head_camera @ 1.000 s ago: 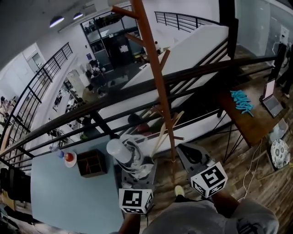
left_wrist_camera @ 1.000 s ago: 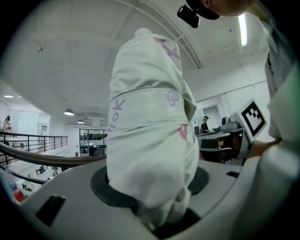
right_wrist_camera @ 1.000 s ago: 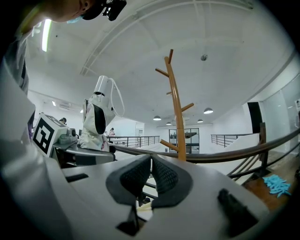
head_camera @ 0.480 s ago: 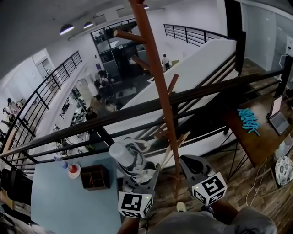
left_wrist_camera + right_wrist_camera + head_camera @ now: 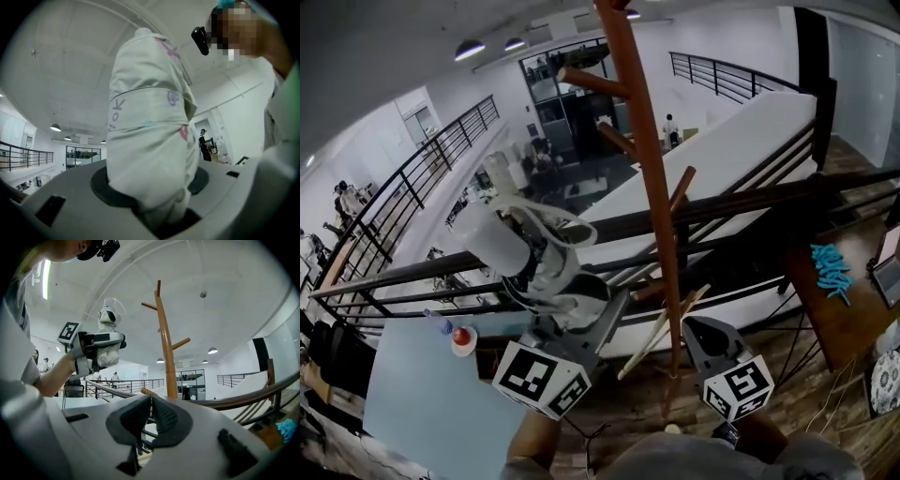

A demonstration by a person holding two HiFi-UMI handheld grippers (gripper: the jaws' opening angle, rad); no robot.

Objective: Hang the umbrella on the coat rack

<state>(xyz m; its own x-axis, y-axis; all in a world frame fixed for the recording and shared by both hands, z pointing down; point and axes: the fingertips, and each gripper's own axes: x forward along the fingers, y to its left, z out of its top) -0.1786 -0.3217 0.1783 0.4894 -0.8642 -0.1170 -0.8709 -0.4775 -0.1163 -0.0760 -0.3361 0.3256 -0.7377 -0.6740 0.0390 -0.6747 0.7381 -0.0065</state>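
A folded white umbrella (image 5: 525, 255) with its loop strap stands upright in my left gripper (image 5: 570, 307), which is shut on its lower part. In the left gripper view the umbrella (image 5: 150, 136) fills the middle, clamped between the jaws of the left gripper (image 5: 152, 201). The brown wooden coat rack (image 5: 652, 187) rises just to the right of it, with bare pegs near the top. My right gripper (image 5: 705, 336) hangs low by the rack's pole, shut with nothing in it. The right gripper view looks past the right gripper (image 5: 149, 416) to the rack (image 5: 165, 343) and the raised umbrella (image 5: 108, 315).
A black railing (image 5: 750, 202) runs behind the rack, with a drop to a lower floor beyond. A light blue table (image 5: 422, 394) stands at lower left with a red and white cup (image 5: 464, 337). A wooden table (image 5: 848, 314) with turquoise items (image 5: 832, 267) is at right.
My left gripper has lifted the umbrella well up and slightly left, to peg height. The right gripper has shifted a little and stays low. The head view has tilted upward.
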